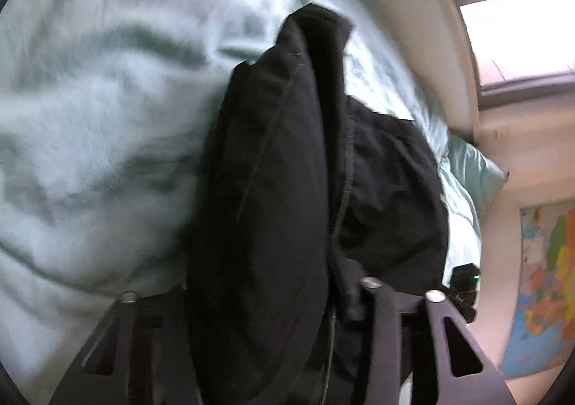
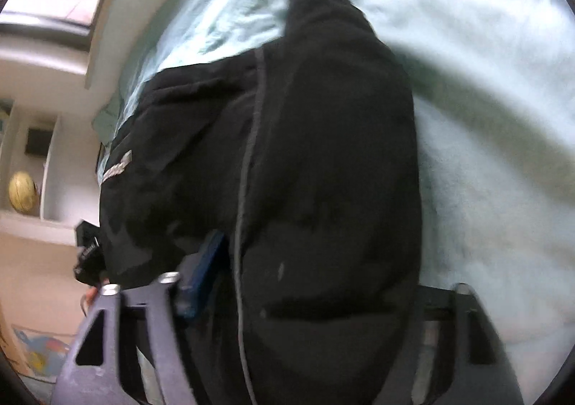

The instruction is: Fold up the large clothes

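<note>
A large black garment [image 1: 273,171] hangs from my left gripper [image 1: 287,300], which is shut on its bunched edge, above a pale mint bedspread [image 1: 90,117]. In the right wrist view the same black garment [image 2: 305,171] drapes over my right gripper [image 2: 287,282], which is shut on it; a blue pad [image 2: 205,268] shows at the left finger. The cloth hides most of both grippers' fingertips. The other gripper shows as a dark shape at the garment's far edge in the left wrist view [image 1: 463,282] and in the right wrist view [image 2: 88,254].
A mint pillow [image 1: 474,167] lies at the bed's end. A window [image 1: 517,38] and a colourful map [image 1: 546,290] are on the wall to the right. White shelves hold a yellow ball [image 2: 22,192].
</note>
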Demonstrator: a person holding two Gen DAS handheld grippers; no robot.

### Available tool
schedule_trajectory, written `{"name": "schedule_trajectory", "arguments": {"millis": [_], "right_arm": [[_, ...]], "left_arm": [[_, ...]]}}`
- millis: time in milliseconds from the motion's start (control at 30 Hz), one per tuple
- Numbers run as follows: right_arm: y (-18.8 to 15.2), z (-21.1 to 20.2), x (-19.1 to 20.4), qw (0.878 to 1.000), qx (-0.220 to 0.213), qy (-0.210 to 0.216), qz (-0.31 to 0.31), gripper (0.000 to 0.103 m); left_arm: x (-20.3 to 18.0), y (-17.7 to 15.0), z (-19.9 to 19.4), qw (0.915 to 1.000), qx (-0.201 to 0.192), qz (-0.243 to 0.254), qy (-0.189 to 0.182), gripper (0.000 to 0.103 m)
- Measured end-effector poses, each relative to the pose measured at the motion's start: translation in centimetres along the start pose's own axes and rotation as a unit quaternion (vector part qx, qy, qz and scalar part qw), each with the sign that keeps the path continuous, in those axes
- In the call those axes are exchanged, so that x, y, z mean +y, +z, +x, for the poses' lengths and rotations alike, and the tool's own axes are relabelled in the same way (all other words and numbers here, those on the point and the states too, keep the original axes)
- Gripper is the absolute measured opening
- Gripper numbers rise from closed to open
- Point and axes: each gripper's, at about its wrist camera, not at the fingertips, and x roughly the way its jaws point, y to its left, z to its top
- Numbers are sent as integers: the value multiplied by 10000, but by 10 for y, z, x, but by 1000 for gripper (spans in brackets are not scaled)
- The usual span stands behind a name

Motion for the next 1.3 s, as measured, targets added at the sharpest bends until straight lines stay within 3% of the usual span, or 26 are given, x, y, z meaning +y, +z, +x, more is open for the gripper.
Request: {"name": "schedule_trajectory", "arguments": {"millis": [200,300,400,600,733,833,933,1033,1067,1133,1167,1233,1267,1300], "right_arm": [[-24,-50,56,9975,-417,279,-502,40],[-47,-74,92,9941,-526,317,-893,40],[-72,-102,119,9910,-631,262,-1155,40],[-145,-166,143,9880,-722,217,-1348,40],[-189,-175,138,9913,-492,70,-1221,40],[-223,-171,123,9941,-190,-136,-1056,40],[-236,-147,103,9963,114,-336,-780,40],[-246,-118,71,9958,410,-749,-343,43],[-247,-114,61,9953,380,-866,-195,50],[-248,-113,27,9942,260,-944,453,59],[-248,-114,12,9929,198,-927,715,62],[-253,-118,-25,9878,93,-622,1427,64],[-258,-123,-42,9821,13,-468,1827,66],[-262,-130,-50,9784,-73,-542,1993,67]], "left_arm": [[-59,-34,-59,9962,-503,562,-432,31],[-98,-64,-89,9920,-709,976,-361,31],[-118,-96,-126,9891,-890,1087,-449,31],[-118,-170,-191,9867,-875,1268,-512,31],[-103,-210,-201,9905,-624,1130,-465,31],[-81,-236,-190,9947,-378,878,-384,31],[-45,-249,-166,9988,-27,400,-284,32],[8,-256,-136,9985,378,-389,-7,37],[30,-257,-131,9972,362,-642,103,41],[75,-257,-124,9917,364,-1234,-21,51],[102,-259,-123,9838,357,-1721,-348,58],[138,-265,-122,9625,372,-2467,-1064,59],[145,-266,-125,9568,373,-2629,-1186,59],[144,-266,-132,9607,344,-2545,-1059,59]]}}
